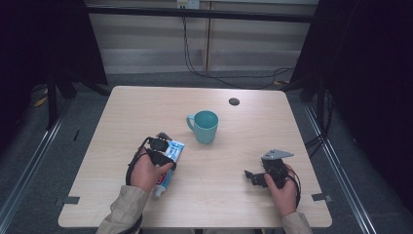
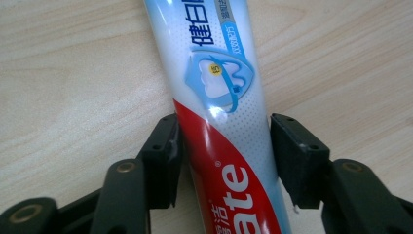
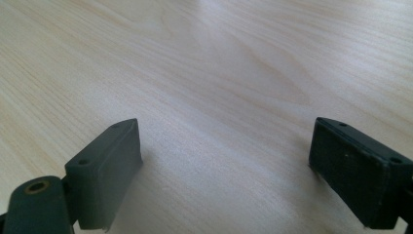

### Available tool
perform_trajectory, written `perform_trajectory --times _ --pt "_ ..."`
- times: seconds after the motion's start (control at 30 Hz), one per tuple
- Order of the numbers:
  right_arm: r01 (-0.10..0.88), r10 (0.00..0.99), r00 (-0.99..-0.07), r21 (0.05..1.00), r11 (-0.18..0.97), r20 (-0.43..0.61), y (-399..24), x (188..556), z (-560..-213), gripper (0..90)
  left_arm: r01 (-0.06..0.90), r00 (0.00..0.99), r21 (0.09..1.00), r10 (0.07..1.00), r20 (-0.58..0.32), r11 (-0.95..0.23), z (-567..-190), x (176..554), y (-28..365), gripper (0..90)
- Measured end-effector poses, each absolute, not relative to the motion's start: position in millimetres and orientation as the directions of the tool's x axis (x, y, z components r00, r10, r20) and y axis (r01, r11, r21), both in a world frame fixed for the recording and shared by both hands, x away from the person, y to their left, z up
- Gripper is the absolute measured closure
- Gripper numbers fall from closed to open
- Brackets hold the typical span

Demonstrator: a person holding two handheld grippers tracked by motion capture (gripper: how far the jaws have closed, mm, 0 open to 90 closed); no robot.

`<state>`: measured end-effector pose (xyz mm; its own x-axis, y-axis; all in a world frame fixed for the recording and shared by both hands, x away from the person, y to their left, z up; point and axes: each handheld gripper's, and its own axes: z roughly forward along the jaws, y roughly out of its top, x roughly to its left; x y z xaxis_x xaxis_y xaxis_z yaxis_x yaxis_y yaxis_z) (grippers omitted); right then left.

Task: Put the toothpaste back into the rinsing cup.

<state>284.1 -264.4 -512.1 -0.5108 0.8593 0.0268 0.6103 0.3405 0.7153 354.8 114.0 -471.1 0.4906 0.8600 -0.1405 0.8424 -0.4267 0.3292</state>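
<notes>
A toothpaste tube (image 1: 175,149), white and blue with a red band, lies flat on the wooden table (image 1: 146,112) at the front left. In the left gripper view the tube (image 2: 219,83) runs up between the two black jaws, and both press against its sides near the red part. My left gripper (image 1: 165,157) (image 2: 223,141) is shut on it, low on the table. My right gripper (image 1: 253,178) (image 3: 226,161) rests at the front right, jaws wide open over bare wood with nothing between them.
A teal mug (image 1: 203,126) stands upright near the table's middle, handle to the left, just beyond the tube. A small dark round cap (image 1: 234,101) sits in the tabletop at the back. Black cables (image 1: 214,73) trail on the floor behind.
</notes>
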Motion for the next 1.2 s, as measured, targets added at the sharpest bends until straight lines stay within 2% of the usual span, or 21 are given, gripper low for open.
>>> perform_trajectory --times 0.2,0.23,0.37,0.5,0.77,1.2 --pt "0.613 0.860 -0.510 0.713 0.339 0.030 -264 284 -512 11.2 0.822 0.528 0.319 0.841 -0.119 -0.471 -468 354 110 63.3" --pt "0.613 0.859 -0.510 0.713 0.339 0.030 -264 284 -512 11.1 0.803 0.556 0.318 0.825 -0.096 -0.504 -466 354 108 67.9" --pt "0.613 0.859 -0.511 0.713 0.340 0.030 -264 284 -512 11.1 0.789 0.578 0.314 0.812 -0.084 -0.529 -463 354 105 72.9" --pt "0.610 0.858 -0.513 0.715 0.342 0.028 -264 284 -512 11.2 0.777 0.591 0.336 0.801 -0.095 -0.533 -463 352 108 73.8" --pt "0.610 0.857 -0.514 0.715 0.342 0.028 -264 285 -512 11.1 0.771 0.597 0.392 0.783 -0.174 -0.501 -460 346 118 73.9" --pt "0.609 0.857 -0.515 0.715 0.343 0.028 -264 285 -512 11.2 0.745 0.608 0.469 0.772 -0.186 -0.474 -446 346 126 73.9"
